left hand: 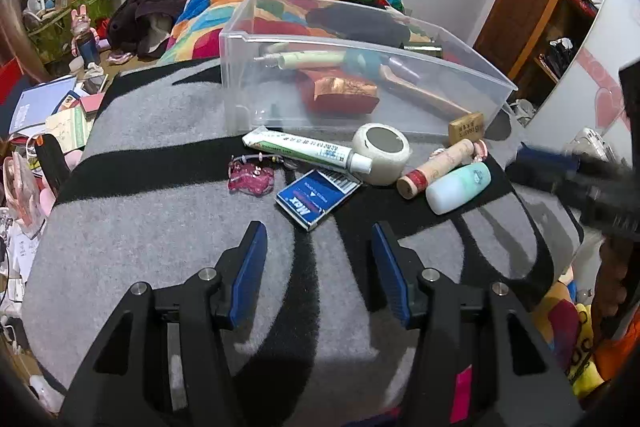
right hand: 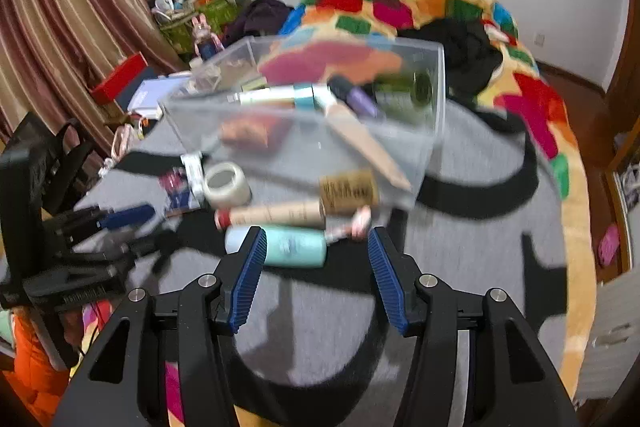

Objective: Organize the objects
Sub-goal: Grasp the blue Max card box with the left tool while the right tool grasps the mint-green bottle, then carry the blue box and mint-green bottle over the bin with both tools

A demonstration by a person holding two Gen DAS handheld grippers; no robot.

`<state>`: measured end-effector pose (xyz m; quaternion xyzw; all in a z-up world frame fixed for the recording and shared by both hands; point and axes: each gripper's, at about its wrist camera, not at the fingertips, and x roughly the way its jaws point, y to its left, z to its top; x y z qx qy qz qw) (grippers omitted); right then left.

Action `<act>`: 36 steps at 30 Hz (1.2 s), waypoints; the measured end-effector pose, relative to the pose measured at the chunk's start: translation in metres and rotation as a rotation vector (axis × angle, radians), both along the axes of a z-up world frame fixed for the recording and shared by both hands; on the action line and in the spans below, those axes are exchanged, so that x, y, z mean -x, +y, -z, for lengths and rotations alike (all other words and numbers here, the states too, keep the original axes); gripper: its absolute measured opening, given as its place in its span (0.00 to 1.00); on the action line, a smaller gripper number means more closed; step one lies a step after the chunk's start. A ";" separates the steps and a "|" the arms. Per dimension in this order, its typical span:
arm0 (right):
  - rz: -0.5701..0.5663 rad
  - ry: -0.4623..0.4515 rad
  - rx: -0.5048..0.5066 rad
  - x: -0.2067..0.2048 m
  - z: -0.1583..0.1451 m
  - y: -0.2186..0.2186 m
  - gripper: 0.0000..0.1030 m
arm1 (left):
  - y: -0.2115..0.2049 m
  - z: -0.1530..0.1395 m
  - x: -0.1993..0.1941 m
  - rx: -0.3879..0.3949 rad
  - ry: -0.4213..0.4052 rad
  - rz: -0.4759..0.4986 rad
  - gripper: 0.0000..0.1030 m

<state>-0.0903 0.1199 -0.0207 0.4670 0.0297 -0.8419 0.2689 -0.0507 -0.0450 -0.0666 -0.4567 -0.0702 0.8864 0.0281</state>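
Both tools are released and empty, the left tool (left hand: 318,247) just short of the blue box (left hand: 316,197) and the right tool (right hand: 316,251) at the mint bottle (right hand: 292,247), which could roll aside from a glancing pad into the tube (right hand: 276,215) beyond.

the left gripper (left hand: 318,233) hangs over a grey and black blanket (left hand: 152,235), jaws apart, nothing between them. just ahead lies a blue box (left hand: 314,197), beside a pink charm (left hand: 250,179). a tube (left hand: 308,151) leans on a tape roll (left hand: 382,153); right of it lie a paper roll (left hand: 436,167) and a mint bottle (left hand: 458,187). behind stands a clear bin (left hand: 360,83) with things inside.
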 end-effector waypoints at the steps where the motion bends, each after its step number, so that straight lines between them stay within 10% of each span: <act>1: -0.001 -0.016 -0.001 -0.001 0.004 0.000 0.48 | 0.001 0.000 0.002 0.005 0.000 0.003 0.53; 14: -0.029 -0.025 -0.030 -0.010 0.020 -0.026 0.73 | 0.010 0.006 0.038 0.137 -0.031 0.074 0.64; 21: -0.009 -0.016 -0.056 -0.007 0.025 -0.047 0.83 | 0.008 0.005 0.032 0.119 -0.006 0.067 0.38; 36: 0.039 0.065 -0.108 -0.011 0.027 -0.050 0.69 | 0.001 0.000 -0.008 0.041 0.027 -0.004 0.27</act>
